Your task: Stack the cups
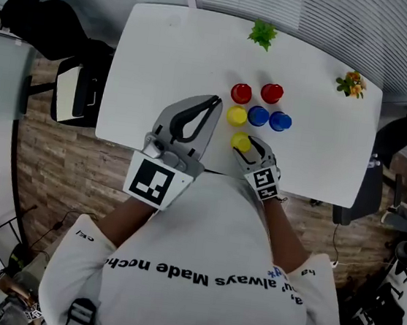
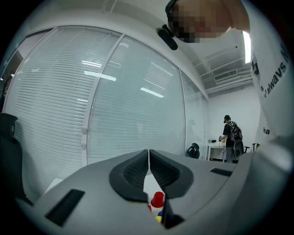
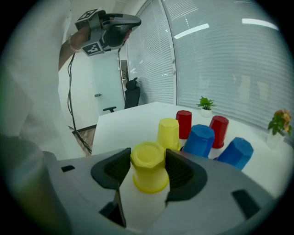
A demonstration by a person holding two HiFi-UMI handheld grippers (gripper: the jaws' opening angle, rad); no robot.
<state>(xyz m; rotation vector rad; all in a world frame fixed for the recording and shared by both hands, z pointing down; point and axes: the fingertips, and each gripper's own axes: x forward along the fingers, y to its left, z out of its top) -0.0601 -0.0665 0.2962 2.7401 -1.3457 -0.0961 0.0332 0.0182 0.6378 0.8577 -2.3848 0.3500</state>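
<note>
One yellow cup (image 3: 148,170) stands between the right gripper's (image 3: 147,161) wide-open fingers; left gripper's (image 2: 149,161) shut, empty

**White tee, grey claws with marker cubes**

The person wears a white short-sleeved T-shirt (image 1: 210,229) with one line of black lettering (image 1: 208,275) across it, and dark straps with grey buckles (image 1: 81,317) over it at the bottom of the head view. The left claw (image 1: 215,102) and right claw (image 1: 242,142) share a smooth light-grey shell, black ribbed pads (image 2: 136,172) on the inner faces, and dark rectangular slots (image 2: 64,206) in the casing. Each carries a white cube with black square markers: the left cube (image 1: 158,182) and the right cube (image 1: 264,182).
</note>
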